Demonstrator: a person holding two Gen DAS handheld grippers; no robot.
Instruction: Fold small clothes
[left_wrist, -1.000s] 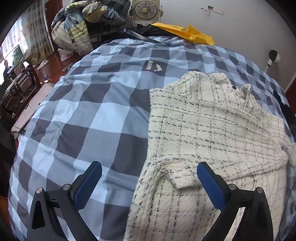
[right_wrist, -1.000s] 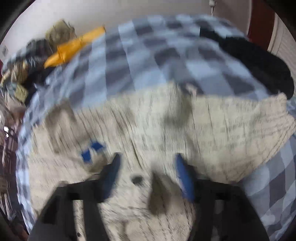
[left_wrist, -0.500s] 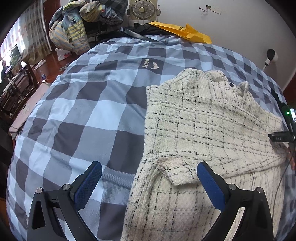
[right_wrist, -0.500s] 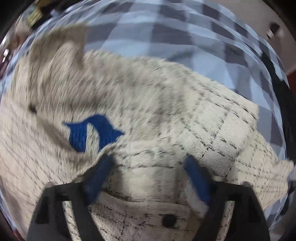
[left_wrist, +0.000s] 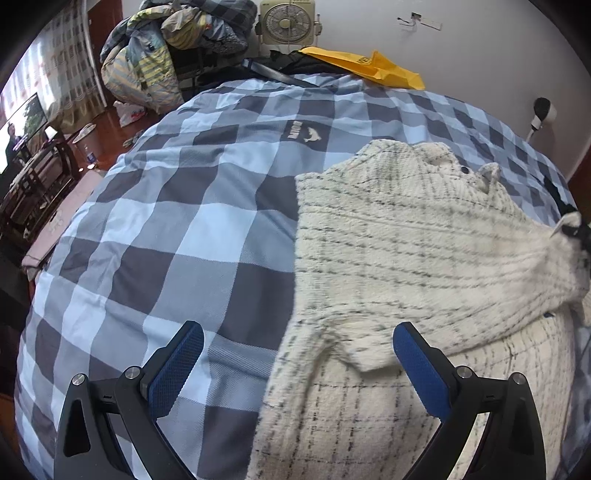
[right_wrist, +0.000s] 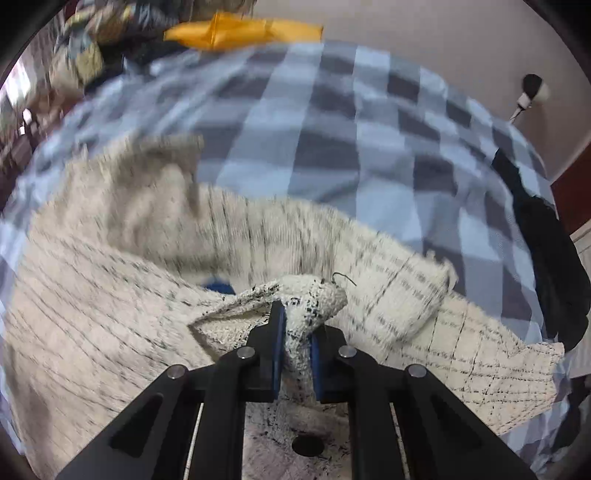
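Observation:
A cream tweed jacket (left_wrist: 406, 251) with thin black checks lies on a blue-and-grey checked bedspread (left_wrist: 192, 236). In the left wrist view my left gripper (left_wrist: 295, 363) is open and empty, hovering over the jacket's near left edge. In the right wrist view my right gripper (right_wrist: 295, 339) is shut on a bunched fold of the jacket (right_wrist: 306, 306) and holds it lifted above the rest of the garment (right_wrist: 110, 280). That pinched fold shows at the right edge of the left wrist view (left_wrist: 569, 225).
A yellow bag (left_wrist: 365, 68), a fan (left_wrist: 286, 20) and a pile of clothes (left_wrist: 166, 55) stand at the bed's far end. A black garment (right_wrist: 546, 258) lies on the bed's right side. Furniture and a screen (left_wrist: 22, 133) stand left of the bed.
My right gripper has closed on a fold of the jacket and lifted it, pulling the right part of the jacket up. My left gripper has stayed open in place.

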